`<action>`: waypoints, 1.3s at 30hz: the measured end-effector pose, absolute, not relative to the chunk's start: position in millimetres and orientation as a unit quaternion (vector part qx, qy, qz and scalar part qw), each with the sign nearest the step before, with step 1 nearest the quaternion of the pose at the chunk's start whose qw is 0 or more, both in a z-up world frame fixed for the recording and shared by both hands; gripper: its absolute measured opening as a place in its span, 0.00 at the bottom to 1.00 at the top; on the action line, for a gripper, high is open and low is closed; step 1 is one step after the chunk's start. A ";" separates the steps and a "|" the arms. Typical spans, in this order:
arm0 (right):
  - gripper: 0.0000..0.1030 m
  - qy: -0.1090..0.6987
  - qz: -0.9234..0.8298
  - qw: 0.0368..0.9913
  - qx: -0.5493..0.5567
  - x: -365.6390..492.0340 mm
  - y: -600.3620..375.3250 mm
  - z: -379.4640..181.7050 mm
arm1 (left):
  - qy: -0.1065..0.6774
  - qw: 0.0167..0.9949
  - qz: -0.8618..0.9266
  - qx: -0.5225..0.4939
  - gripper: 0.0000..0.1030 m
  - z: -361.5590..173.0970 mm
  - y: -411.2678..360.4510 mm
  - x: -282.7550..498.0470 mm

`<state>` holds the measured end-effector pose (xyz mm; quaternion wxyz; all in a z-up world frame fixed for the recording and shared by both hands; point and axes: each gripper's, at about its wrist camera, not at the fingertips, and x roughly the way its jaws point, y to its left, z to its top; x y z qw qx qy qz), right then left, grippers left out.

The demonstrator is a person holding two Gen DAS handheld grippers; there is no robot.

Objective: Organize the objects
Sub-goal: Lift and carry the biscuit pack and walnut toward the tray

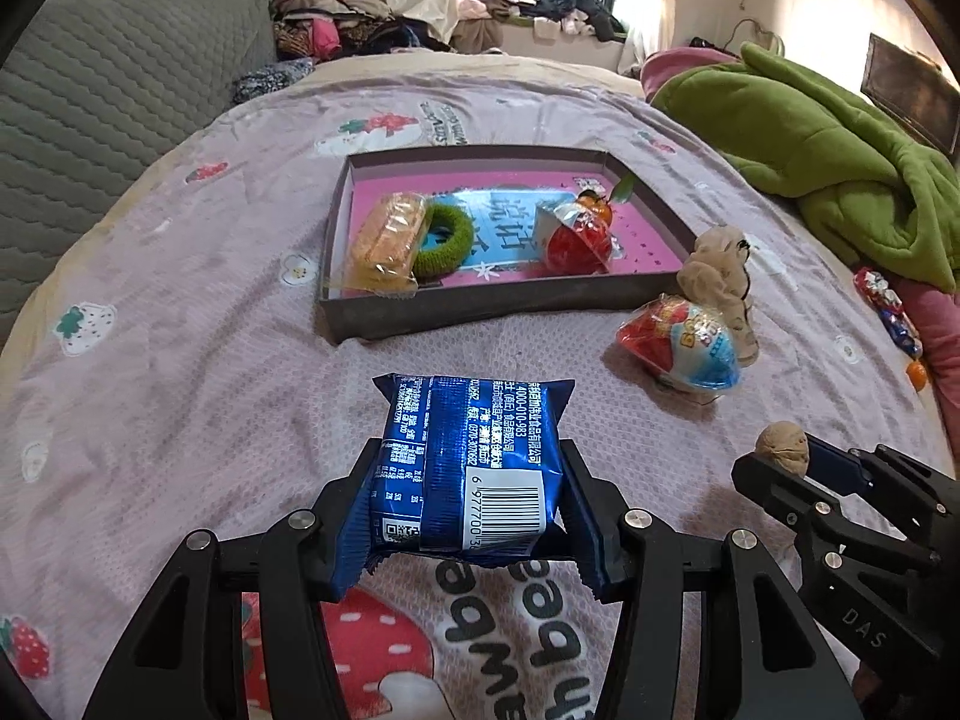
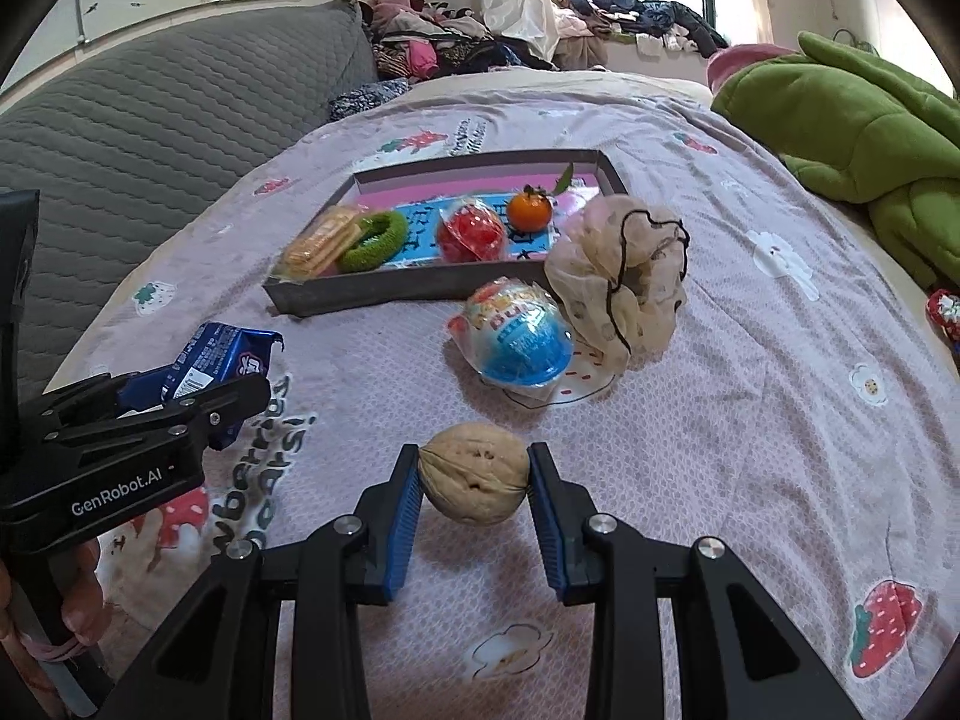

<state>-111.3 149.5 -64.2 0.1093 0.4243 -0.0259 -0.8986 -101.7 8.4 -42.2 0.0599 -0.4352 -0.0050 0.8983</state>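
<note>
My left gripper point(image 1: 471, 474) is shut on a blue snack packet point(image 1: 474, 468), held above the bedsheet in front of the box; the gripper also shows in the right wrist view point(image 2: 198, 387). My right gripper point(image 2: 474, 477) is shut on a walnut point(image 2: 474, 474), which also shows in the left wrist view point(image 1: 782, 447). A shallow grey box point(image 1: 480, 306) with a pink floor holds a cracker pack point(image 1: 387, 240), a green hair tie point(image 1: 444, 240), a red toy egg point(image 1: 576, 240) and a small orange point(image 2: 529, 210). A blue and red toy egg point(image 1: 681, 345) and a beige scrunchie point(image 2: 624, 276) lie beside the box.
The bed has a lilac strawberry-print sheet point(image 2: 750, 390). A green blanket point(image 1: 828, 150) lies at the right, with wrapped sweets point(image 1: 888, 312) near it. A grey quilted headboard point(image 1: 108, 120) is at the left. Piled clothes point(image 1: 360, 18) lie at the far end under the window.
</note>
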 end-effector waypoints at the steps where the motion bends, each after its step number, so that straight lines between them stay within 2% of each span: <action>1: 0.34 -0.025 -0.899 0.110 0.423 -109.8 148.8 -62.4 | -0.007 0.062 0.898 -0.435 0.55 -40.3 8.2 -99.9; 28: 0.34 -0.023 -0.919 0.128 0.371 -73.8 138.7 -7.8 | -0.020 0.047 0.919 -0.391 0.55 13.9 4.3 -55.1; 39: 0.34 -0.017 -0.928 0.125 0.349 -86.7 146.8 18.5 | -0.024 0.052 0.926 -0.372 0.55 37.3 1.9 -63.5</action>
